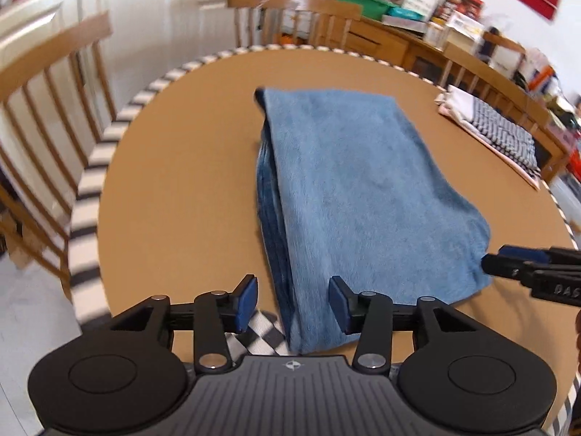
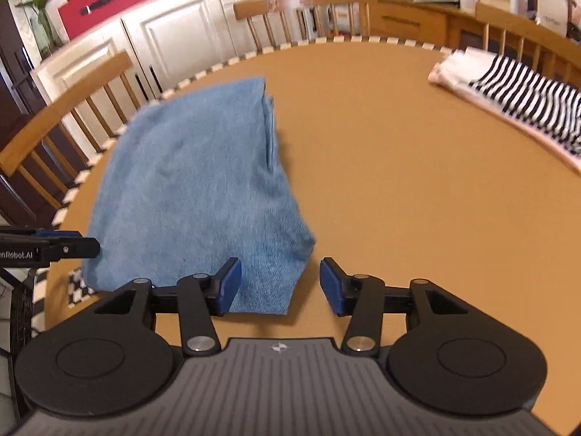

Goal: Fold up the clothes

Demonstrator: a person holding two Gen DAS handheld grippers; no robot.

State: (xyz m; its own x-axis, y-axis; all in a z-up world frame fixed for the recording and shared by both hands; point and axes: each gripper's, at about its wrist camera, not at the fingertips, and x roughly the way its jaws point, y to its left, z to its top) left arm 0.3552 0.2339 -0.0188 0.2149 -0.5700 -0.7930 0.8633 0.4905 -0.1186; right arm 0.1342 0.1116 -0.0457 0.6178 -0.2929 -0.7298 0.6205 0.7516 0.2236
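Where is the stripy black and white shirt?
The striped shirt lies folded at the table's far right edge in both views, apart from the blue cloth.

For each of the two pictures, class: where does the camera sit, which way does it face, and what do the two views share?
Left wrist: sits on the left hand-held gripper, looks down across the table at the folded blue garment; its open fingers show.
Right wrist: sits on the right hand-held gripper, facing likewise; its open fingers show.
Shared: garment, table, striped clothes, chairs, and each other's gripper at the edge.

bare table (image 2: 417, 189) between blue cloth (image 2: 189, 181) and striped pile (image 2: 515, 98), chairs (image 2: 305, 18) ringing the rim
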